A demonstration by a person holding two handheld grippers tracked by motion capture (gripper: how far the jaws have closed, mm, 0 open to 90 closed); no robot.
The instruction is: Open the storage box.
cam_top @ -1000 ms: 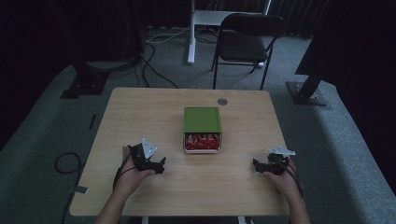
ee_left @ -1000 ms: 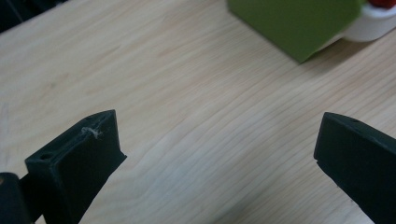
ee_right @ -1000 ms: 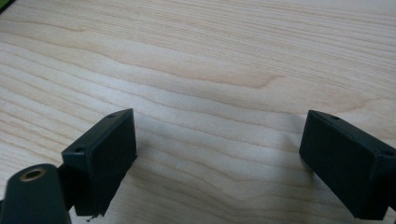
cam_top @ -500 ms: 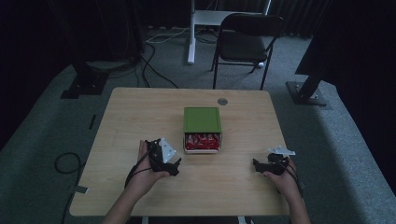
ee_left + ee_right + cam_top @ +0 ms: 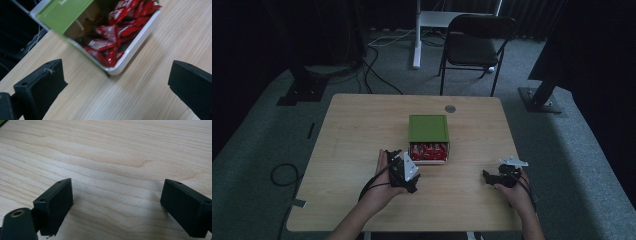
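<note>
The left gripper (image 5: pixel 117 82) is holding its jaws wide apart with nothing between them; the green box (image 5: pixel 75 15) with red packets (image 5: pixel 117 35) is lying just ahead of the jaws. The right gripper (image 5: pixel 117 205) is also standing wide open and empty above the bare table (image 5: pixel 112 150)

No legible text, brand or number in any view. Red wrappers (image 5: pixel 117 37) in the green box (image 5: pixel 428 129) carry white print, too blurred to read.
</note>
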